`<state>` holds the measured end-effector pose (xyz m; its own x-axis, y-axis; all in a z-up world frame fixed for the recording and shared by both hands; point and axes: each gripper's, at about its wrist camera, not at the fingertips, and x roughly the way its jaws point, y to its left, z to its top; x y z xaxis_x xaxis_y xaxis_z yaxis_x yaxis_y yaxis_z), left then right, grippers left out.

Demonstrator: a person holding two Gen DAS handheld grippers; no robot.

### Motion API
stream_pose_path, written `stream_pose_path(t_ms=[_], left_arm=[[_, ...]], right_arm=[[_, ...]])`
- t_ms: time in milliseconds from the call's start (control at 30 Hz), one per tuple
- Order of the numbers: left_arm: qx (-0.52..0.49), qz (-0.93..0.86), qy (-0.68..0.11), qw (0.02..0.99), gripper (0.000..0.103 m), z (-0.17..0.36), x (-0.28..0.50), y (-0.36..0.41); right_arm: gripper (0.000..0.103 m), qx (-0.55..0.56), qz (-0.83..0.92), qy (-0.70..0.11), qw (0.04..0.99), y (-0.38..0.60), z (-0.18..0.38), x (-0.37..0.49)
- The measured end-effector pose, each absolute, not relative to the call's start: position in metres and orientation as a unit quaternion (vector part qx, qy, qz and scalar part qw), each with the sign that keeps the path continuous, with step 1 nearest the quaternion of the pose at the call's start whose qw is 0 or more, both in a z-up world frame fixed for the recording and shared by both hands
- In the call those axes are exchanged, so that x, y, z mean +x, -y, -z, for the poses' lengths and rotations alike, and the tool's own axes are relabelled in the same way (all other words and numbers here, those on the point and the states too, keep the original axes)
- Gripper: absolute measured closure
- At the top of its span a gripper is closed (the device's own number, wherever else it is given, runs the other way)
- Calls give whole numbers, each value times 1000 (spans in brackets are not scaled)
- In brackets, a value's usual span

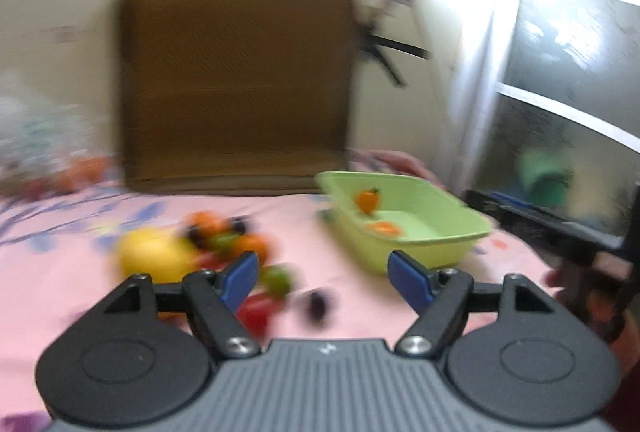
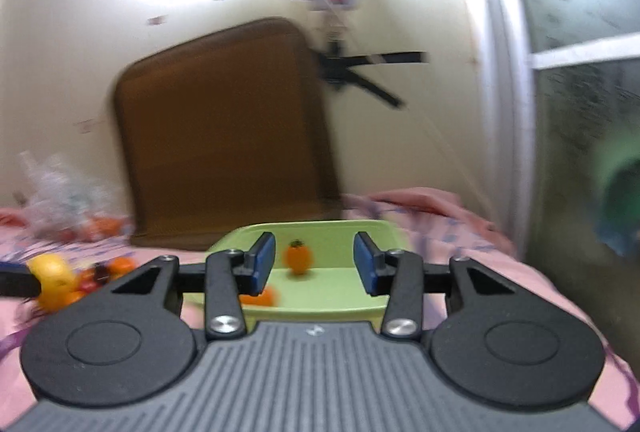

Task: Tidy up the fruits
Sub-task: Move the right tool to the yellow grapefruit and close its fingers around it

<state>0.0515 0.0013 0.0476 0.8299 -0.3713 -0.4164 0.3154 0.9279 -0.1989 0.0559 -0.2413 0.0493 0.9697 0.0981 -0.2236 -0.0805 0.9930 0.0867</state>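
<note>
A light green tub [image 1: 452, 232] stands on the pink sheet; inside it an orange fruit with a green stem [image 1: 368, 199] stands upright beside a flatter orange piece [image 1: 385, 228]. Left of the tub lies a blurred pile of fruit: a large yellow one [image 1: 154, 256], orange, green, red [image 1: 260, 312] and dark pieces. My left gripper [image 1: 324, 278] is open over the sheet between pile and tub, holding nothing. My right gripper [image 2: 315, 268] is open above the tub [image 2: 360, 240]. The stemmed orange fruit [image 2: 298, 258] shows between its fingers, untouched, and the flat orange piece [image 2: 260, 298] lies lower left.
A brown cushion [image 1: 236, 79] leans on the wall behind the sheet. A clear plastic bag [image 1: 36, 143] with orange items sits far left. A dark tripod [image 1: 384, 47] hangs by the wall, and a window [image 1: 568, 71] fills the right. A dark object [image 1: 560, 232] stands right of the tub.
</note>
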Motion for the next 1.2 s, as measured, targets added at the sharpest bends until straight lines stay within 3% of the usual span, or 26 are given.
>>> stream_pose_path(t_ms=[300, 433, 700, 1200], left_arm=[[-163, 33, -237, 957, 29, -24, 33, -117], [-190, 17, -231, 954, 29, -13, 27, -144], [-198, 29, -199, 959, 26, -13, 22, -146], [-255, 4, -218, 942, 22, -4, 27, -168]], right_arm=[[57, 53, -246, -215, 944, 127, -48, 75], [51, 46, -263, -234, 935, 85, -42, 102], [41, 17, -262, -248, 933, 40, -31, 109], [44, -124, -293, -231, 919, -22, -20, 92]])
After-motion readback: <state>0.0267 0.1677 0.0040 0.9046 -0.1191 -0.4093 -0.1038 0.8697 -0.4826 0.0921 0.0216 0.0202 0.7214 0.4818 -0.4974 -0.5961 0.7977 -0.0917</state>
